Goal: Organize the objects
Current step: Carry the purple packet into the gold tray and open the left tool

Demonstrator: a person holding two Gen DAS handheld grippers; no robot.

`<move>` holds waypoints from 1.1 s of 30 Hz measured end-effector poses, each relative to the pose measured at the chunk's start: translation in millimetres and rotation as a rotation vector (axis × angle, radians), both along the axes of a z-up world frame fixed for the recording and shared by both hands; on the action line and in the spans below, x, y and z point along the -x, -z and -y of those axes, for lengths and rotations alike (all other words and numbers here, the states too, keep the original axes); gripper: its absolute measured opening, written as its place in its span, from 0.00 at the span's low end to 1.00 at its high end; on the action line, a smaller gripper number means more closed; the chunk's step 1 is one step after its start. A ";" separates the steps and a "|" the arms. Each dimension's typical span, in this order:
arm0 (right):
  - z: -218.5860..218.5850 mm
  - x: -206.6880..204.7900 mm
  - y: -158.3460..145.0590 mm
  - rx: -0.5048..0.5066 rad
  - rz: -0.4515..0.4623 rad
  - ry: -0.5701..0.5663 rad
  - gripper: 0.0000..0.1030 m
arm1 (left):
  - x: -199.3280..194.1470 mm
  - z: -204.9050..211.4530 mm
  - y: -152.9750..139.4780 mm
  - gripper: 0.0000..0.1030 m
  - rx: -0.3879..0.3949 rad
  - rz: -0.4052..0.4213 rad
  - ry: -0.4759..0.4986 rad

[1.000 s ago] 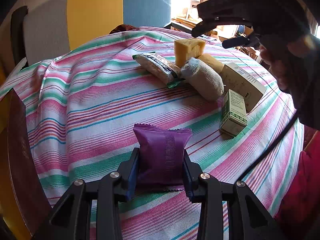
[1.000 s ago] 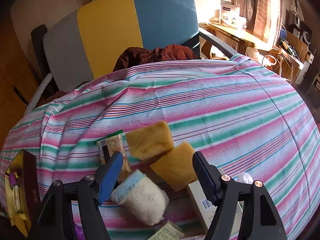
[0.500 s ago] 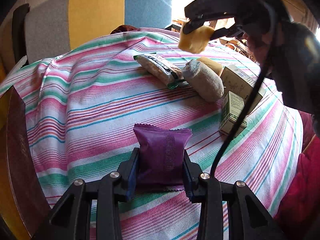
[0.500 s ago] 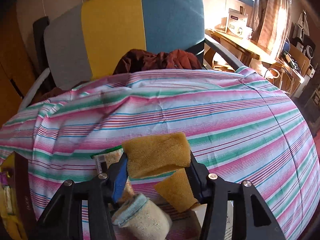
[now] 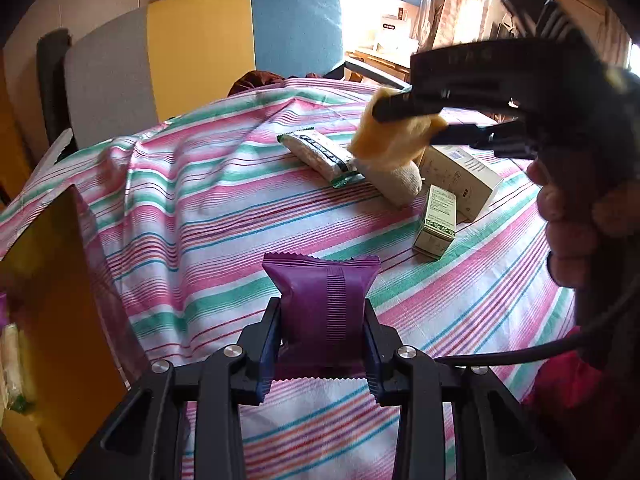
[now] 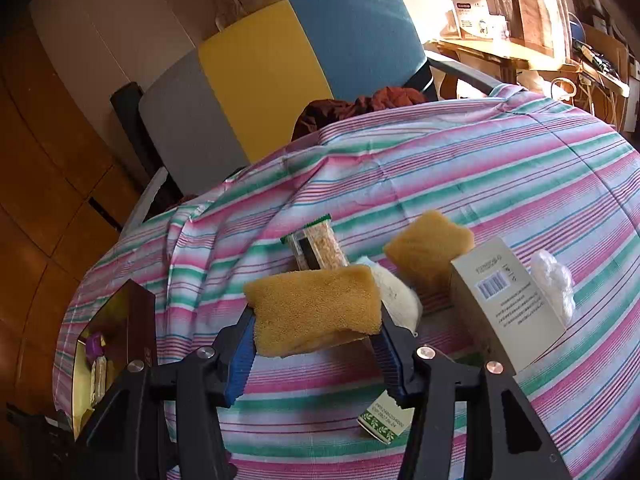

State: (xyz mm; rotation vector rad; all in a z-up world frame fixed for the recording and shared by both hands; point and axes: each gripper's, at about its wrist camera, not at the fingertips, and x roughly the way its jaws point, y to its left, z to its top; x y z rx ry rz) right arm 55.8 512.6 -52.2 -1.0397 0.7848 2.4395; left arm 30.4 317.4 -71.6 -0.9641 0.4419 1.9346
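A purple snack packet [image 5: 324, 292] is clamped between the pads of my left gripper [image 5: 323, 320], lifted just above the striped tablecloth [image 5: 192, 216], and the jaws are closing a little tighter on it. My right gripper [image 6: 316, 320] is shut on a yellow sponge [image 6: 316, 312] and holds it in the air over the pile. In the left wrist view that sponge [image 5: 394, 140] hangs in the right gripper [image 5: 404, 120] above a rolled white sock [image 5: 394, 180]. A second yellow sponge [image 6: 430, 250] lies on the cloth.
A snack bar [image 5: 320, 156], a large pale carton [image 6: 508, 308], a small green box [image 5: 436, 220] and a clear plastic bag [image 6: 554, 280] lie on the table. An open brown-and-gold box [image 6: 116, 320] with packets inside stands at the left edge. A grey, yellow and blue chair [image 5: 200, 52] stands behind.
My right gripper closed on the yellow sponge, lifted it off the pile and carried it leftward. My left gripper rose a little with the purple packet.
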 end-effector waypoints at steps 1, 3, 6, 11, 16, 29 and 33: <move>2.3 1.5 0.2 -0.014 0.004 -0.013 0.52 | -0.7 7.0 -4.9 0.36 -0.004 -0.010 -0.012; 5.5 4.5 0.8 -0.018 -0.003 -0.035 0.52 | 1.6 23.1 -14.5 0.36 -0.019 -0.006 -0.048; 13.9 11.1 4.1 -0.028 0.014 -0.088 0.52 | 7.1 49.3 -30.1 0.36 -0.051 -0.022 -0.105; 27.5 19.5 10.8 -0.061 0.054 -0.141 0.52 | 23.4 95.3 -46.2 0.36 -0.081 -0.032 -0.207; 35.1 20.7 7.8 -0.088 0.048 -0.162 0.52 | 53.2 149.9 -49.6 0.36 -0.081 -0.043 -0.355; 48.6 25.8 4.1 -0.153 0.055 -0.199 0.52 | 171.3 235.9 -27.7 0.36 -0.102 0.150 -0.654; 46.8 25.9 4.1 -0.157 0.057 -0.197 0.52 | 205.7 218.6 -15.3 0.36 -0.052 0.185 -0.655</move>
